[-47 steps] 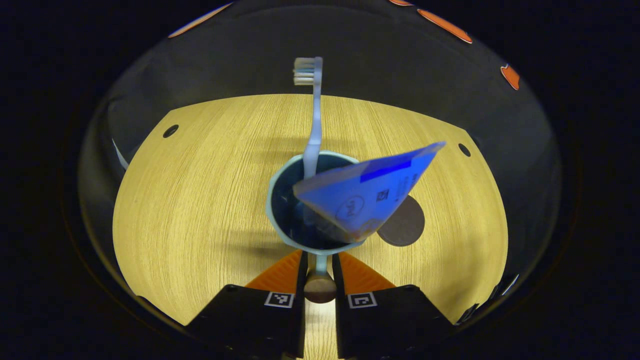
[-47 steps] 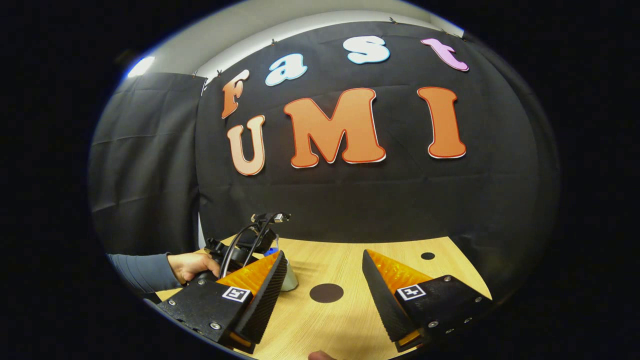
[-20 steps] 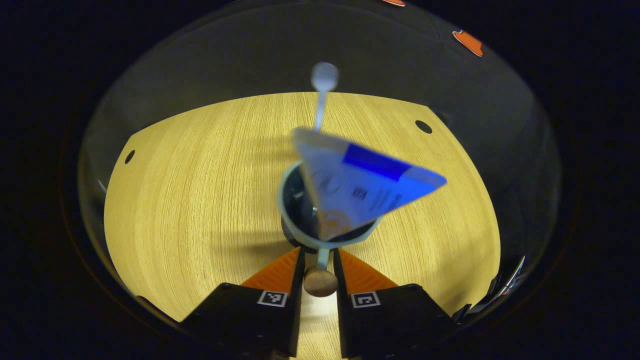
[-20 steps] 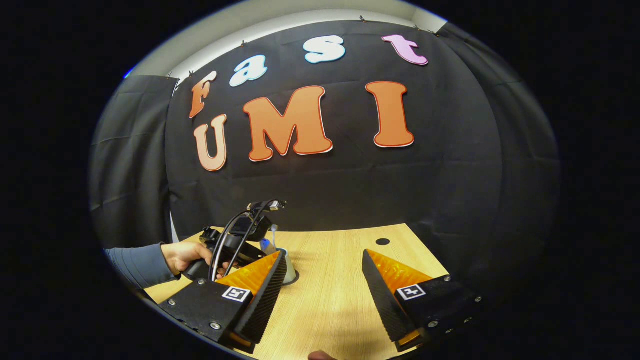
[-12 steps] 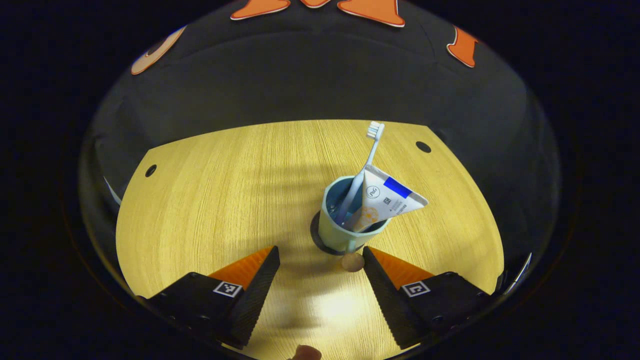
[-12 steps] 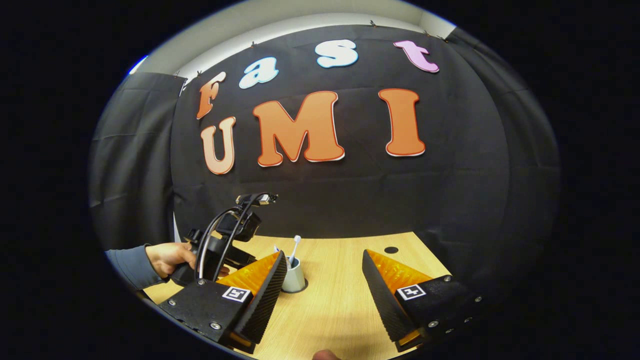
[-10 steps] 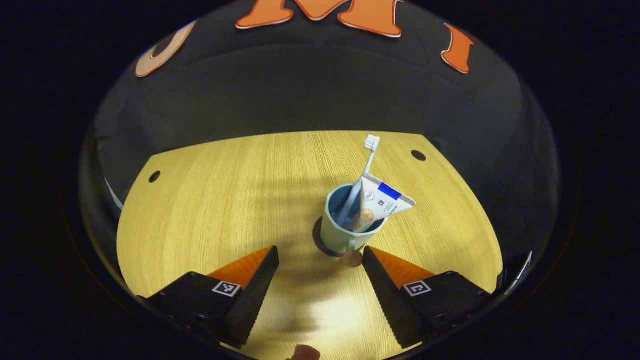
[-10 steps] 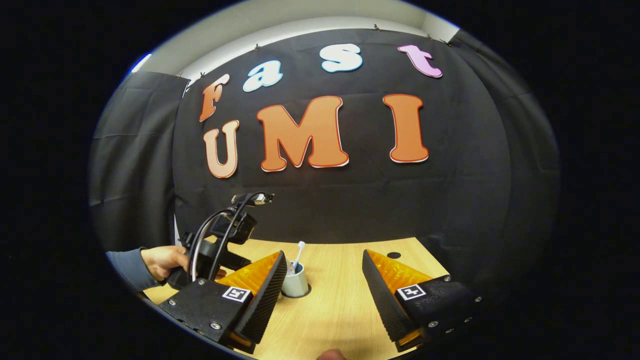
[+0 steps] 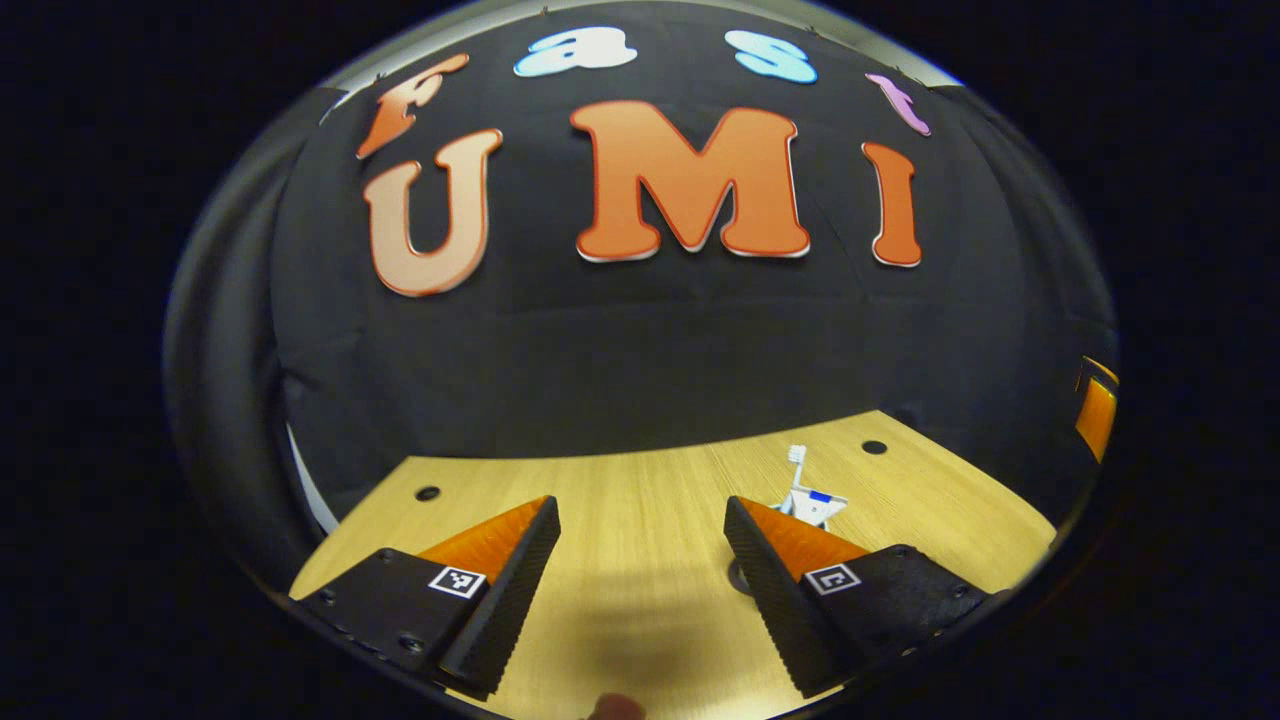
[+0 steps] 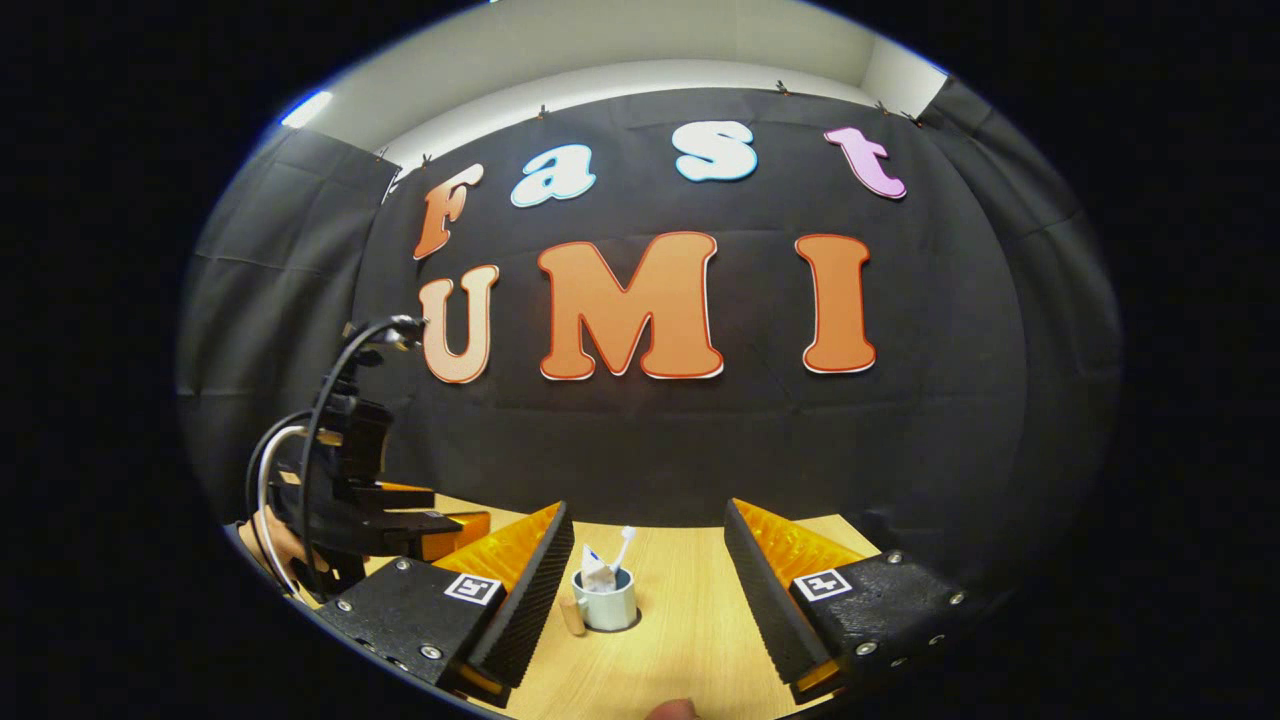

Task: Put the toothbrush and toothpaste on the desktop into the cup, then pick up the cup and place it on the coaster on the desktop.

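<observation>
In the right gripper view, the left gripper (image 10: 440, 522), seen drawn back and raised at far left, is parted and empty; the cup (image 10: 606, 602) with toothbrush (image 10: 625, 545) and toothpaste (image 10: 597, 572) is left on the coaster (image 10: 631, 626), between the spread right gripper (image 10: 648, 560) fingers.

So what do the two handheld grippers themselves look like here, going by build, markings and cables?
Each gripper, left and right, has two wedge-shaped fingers on black blocks, and each block bears a small square black-and-white marker. In the right gripper view the left gripper's black body is seen from the side, with black and pale cables looping above it.
</observation>
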`<state>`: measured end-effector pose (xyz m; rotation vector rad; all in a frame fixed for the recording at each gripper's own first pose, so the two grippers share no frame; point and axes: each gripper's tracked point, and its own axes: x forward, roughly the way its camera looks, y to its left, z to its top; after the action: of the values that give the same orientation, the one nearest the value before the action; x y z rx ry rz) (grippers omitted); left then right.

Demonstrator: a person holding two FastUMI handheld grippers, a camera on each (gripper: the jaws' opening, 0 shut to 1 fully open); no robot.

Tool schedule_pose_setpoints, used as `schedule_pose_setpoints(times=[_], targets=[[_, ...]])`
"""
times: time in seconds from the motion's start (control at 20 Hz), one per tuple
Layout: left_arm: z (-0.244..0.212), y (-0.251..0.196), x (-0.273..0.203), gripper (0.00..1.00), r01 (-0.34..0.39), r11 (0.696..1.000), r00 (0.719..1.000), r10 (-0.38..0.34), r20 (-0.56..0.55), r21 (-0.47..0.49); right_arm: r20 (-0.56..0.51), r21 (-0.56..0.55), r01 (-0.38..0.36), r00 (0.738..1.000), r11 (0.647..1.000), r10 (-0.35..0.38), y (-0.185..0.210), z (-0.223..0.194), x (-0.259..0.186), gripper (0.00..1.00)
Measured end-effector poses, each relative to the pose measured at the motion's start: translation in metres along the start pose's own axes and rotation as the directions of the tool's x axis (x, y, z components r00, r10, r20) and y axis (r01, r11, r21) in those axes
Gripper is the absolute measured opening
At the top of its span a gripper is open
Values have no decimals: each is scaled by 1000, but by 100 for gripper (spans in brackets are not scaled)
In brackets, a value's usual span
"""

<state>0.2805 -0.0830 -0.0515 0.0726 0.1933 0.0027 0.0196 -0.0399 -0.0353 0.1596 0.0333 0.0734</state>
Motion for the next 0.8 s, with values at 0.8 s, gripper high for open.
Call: schedule_pose_setpoints(times=[0.8], targets=[[55, 109, -106, 100, -105, 994, 934, 103, 343, -14, 66, -39, -68, 995, 997, 70, 74, 14, 8, 91]])
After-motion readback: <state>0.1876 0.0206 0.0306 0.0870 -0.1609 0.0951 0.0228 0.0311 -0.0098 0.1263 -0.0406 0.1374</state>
